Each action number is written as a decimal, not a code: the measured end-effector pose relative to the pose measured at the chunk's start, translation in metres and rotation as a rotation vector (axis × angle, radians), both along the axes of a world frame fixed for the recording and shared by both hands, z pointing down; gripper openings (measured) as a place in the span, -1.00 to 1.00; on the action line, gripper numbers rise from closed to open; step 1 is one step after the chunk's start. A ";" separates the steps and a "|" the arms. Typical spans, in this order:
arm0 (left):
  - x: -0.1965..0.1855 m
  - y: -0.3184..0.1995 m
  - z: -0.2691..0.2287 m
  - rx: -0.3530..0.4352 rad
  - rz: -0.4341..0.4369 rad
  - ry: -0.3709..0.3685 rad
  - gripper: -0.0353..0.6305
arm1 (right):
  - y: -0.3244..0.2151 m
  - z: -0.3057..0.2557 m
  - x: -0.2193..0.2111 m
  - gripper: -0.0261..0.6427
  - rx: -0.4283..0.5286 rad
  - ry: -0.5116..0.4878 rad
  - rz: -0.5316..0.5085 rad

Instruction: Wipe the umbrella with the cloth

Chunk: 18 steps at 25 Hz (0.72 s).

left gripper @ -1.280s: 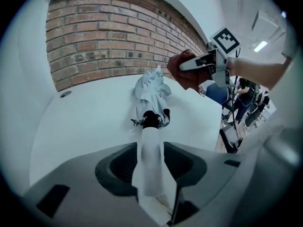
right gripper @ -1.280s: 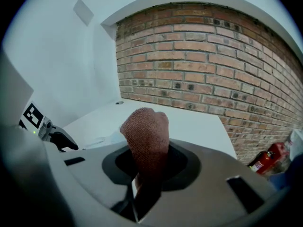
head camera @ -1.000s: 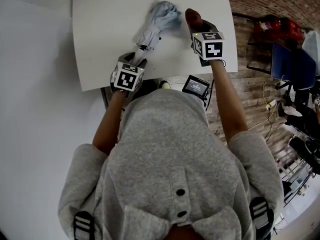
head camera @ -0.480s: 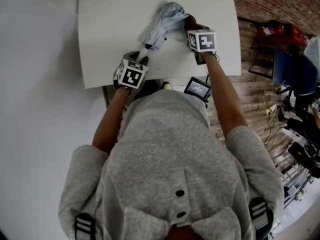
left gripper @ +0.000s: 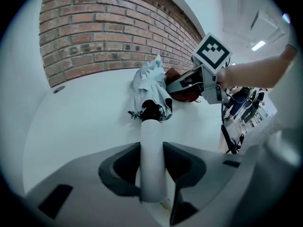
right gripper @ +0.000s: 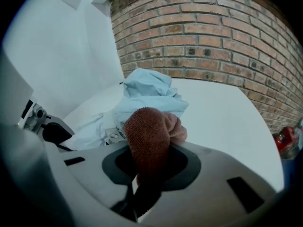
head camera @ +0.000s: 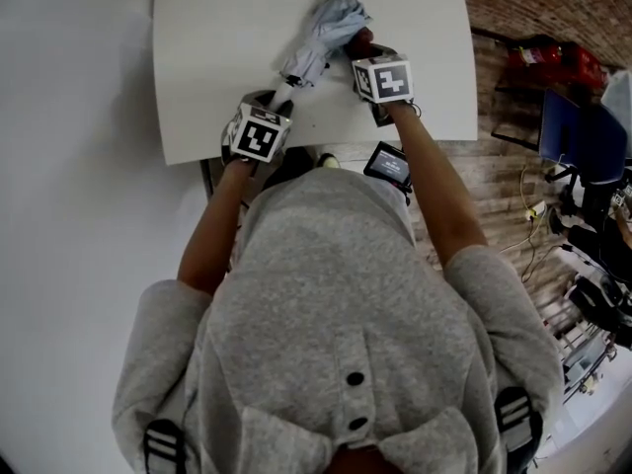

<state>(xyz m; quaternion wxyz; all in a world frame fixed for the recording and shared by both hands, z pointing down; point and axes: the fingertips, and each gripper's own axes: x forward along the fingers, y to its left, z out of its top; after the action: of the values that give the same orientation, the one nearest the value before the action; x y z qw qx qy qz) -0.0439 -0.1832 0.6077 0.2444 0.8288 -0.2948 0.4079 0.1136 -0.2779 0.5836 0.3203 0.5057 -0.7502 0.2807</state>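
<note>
While the left gripper (left gripper: 151,148) is clamping the white handle (left gripper: 152,174) of the umbrella (head camera: 321,38), the right gripper (right gripper: 150,157) is holding a rust-brown cloth (right gripper: 151,131) at its canopy.
In the head view, the pale blue folded umbrella is lying on the white table (head camera: 217,47), its long axis running from the handle at 7 o'clock to the bunched canopy at 1 o'clock. The left jaws, having just been closing, are gripping the handle. The right jaws are pinching the cloth, which is sitting at the canopy's 4 o'clock edge and seems to be touching it. The right gripper is nearer the canopy, so the wipe is likely heading toward 7 o'clock.
</note>
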 end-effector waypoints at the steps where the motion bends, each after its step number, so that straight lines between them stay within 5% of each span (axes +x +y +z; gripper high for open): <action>1: 0.000 0.000 -0.001 0.003 0.000 -0.002 -0.43 | 0.001 -0.001 -0.002 -0.63 0.002 -0.007 0.003; 18: -0.001 0.004 0.003 -0.001 -0.006 -0.024 -0.43 | 0.041 0.002 -0.062 -0.63 0.000 -0.087 -0.052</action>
<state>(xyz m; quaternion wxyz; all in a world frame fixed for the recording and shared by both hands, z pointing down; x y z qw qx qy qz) -0.0449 -0.1793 0.6110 0.2425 0.8228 -0.3000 0.4173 0.0517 -0.2368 0.5861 0.2947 0.4734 -0.7762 0.2941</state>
